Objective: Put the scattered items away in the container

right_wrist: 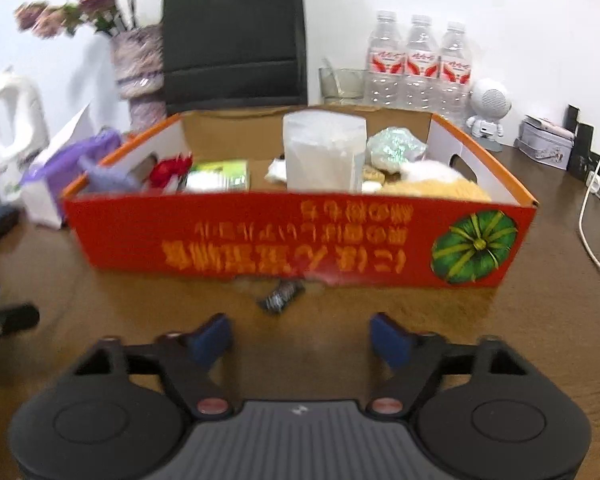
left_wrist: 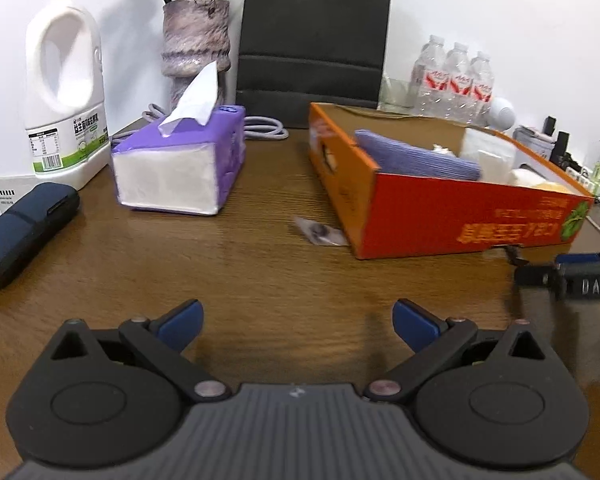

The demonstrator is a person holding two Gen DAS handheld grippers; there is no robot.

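Note:
An orange-red cardboard box (left_wrist: 452,216) stands on the wooden table; in the right wrist view (right_wrist: 300,236) it holds a clear plastic jar (right_wrist: 324,156), a purple cloth (left_wrist: 416,156) and several small items. A small clear packet (left_wrist: 320,232) lies on the table by the box's left corner. A dark wrapped candy (right_wrist: 281,297) lies just in front of the box. My left gripper (left_wrist: 298,326) is open and empty over the bare table. My right gripper (right_wrist: 300,340) is open and empty, a short way before the candy.
A purple tissue box (left_wrist: 180,168), a white jug (left_wrist: 64,92), a dark case (left_wrist: 24,232), a vase (left_wrist: 196,44) and a black bag (left_wrist: 312,36) stand left and behind. Water bottles (right_wrist: 416,64), a glass (right_wrist: 342,84) and a white cable (right_wrist: 592,236) are at the right.

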